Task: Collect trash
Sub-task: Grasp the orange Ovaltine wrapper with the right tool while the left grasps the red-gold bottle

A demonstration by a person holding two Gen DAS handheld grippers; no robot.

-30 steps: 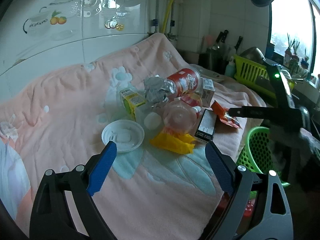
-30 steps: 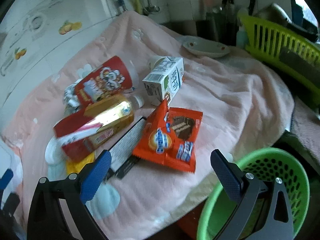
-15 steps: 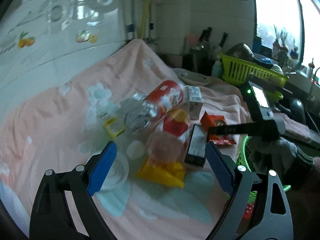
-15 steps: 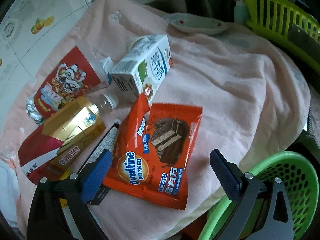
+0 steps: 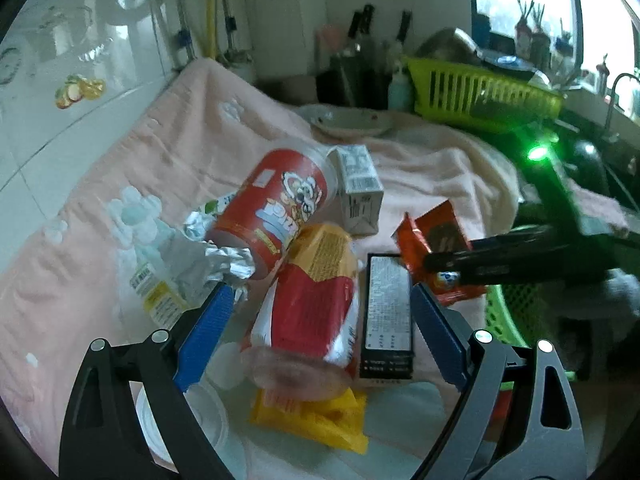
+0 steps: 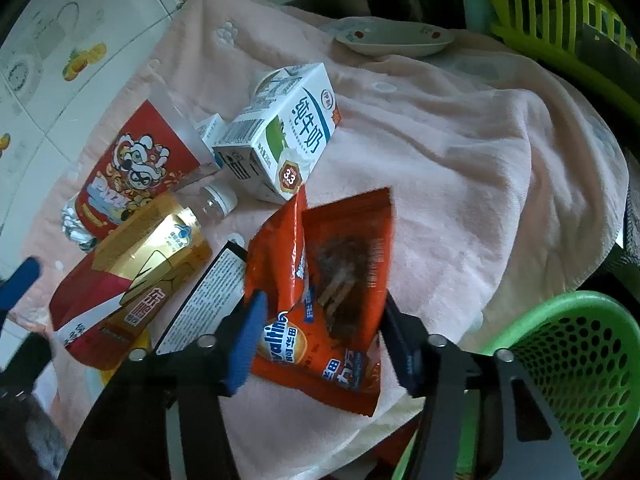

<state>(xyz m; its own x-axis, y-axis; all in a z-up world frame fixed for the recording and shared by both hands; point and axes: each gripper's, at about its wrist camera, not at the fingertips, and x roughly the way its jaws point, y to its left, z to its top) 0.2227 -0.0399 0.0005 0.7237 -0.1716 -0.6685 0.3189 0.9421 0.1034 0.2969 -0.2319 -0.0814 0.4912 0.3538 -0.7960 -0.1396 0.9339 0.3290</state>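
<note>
Kitchen counter draped in a pink fleece blanket (image 6: 460, 152), with white wall tiles behind and a yellow-green dish rack (image 5: 480, 92) by the window. A heap of trash lies on the blanket: a red paper cup (image 5: 276, 204) on its side with crumpled foil (image 5: 212, 260) at its mouth, a plastic bottle with a red and gold label (image 5: 316, 300), a white milk carton (image 6: 280, 136), a flat black box (image 5: 388, 312) and a yellow wrapper (image 5: 316, 420). The right gripper (image 6: 320, 340) has its blue-padded fingers on either side of the lower end of an orange Ovaltine snack packet (image 6: 324, 280), narrowed around it; whether the pads already press the packet cannot be told. A green mesh basket (image 6: 580, 360), the likely bin, sits just beside and below the counter edge on the right. The left gripper (image 5: 320, 336) hovers spread wide above the bottle and black box, holding nothing. Judging from this, the packet is thin and slippery, so a pinch at its very edge could slide off or let it droop and catch the black box it touches. The two tools are near each other, so the left one descending now could bump the right.
</note>
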